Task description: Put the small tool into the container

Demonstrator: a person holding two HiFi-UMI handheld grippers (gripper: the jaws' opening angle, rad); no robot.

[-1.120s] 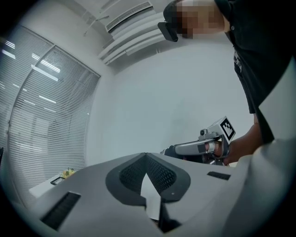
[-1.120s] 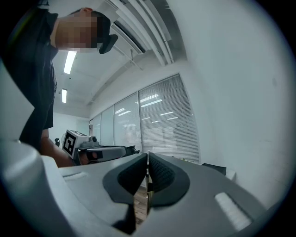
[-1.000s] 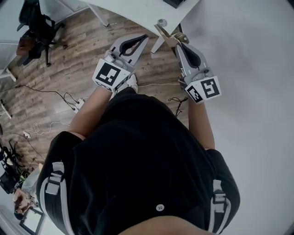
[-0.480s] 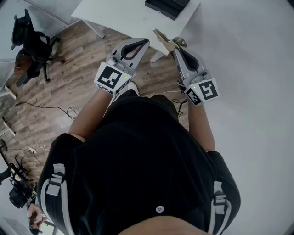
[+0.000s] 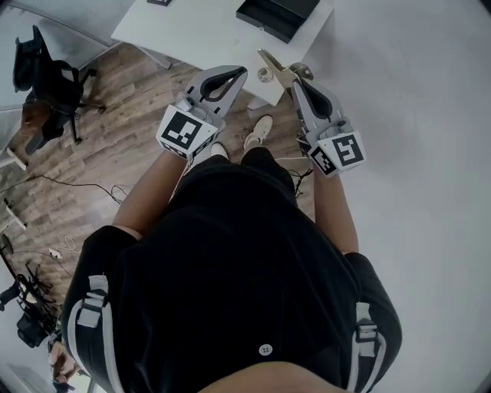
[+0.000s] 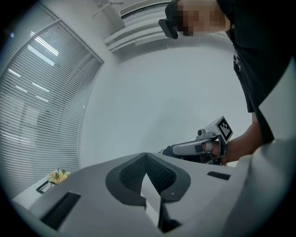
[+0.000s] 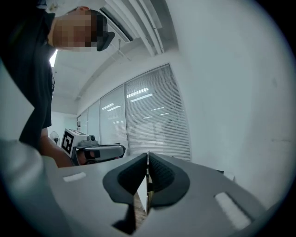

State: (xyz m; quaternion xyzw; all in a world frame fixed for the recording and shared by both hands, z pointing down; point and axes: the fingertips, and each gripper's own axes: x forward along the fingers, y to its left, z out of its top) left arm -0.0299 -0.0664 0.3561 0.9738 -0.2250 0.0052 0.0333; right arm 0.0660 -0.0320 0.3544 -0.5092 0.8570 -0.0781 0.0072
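Note:
In the head view my right gripper [image 5: 294, 83] is held out in front of the person, shut on a small tan tool with a grey metal part [image 5: 275, 63] that sticks out up-left past its tips. In the right gripper view the jaws [image 7: 148, 155] meet, with only a thin brown sliver showing between them. My left gripper [image 5: 242, 71] is level with it on the left, its tips together and holding nothing. A black box-like container [image 5: 278, 15] lies on a white table [image 5: 207, 34] beyond both grippers.
A wood floor lies under the table, with an office chair [image 5: 46, 80] and cables [image 5: 84, 184] at the left. A white wall fills the right side. The person's shoe [image 5: 257, 132] shows between the grippers, and a round table foot [image 5: 265, 74] is near the tool.
The table and black container have slid further into the head view from the top. A shoe has come into sight. Both grippers keep their pose, the tool still in the right one.

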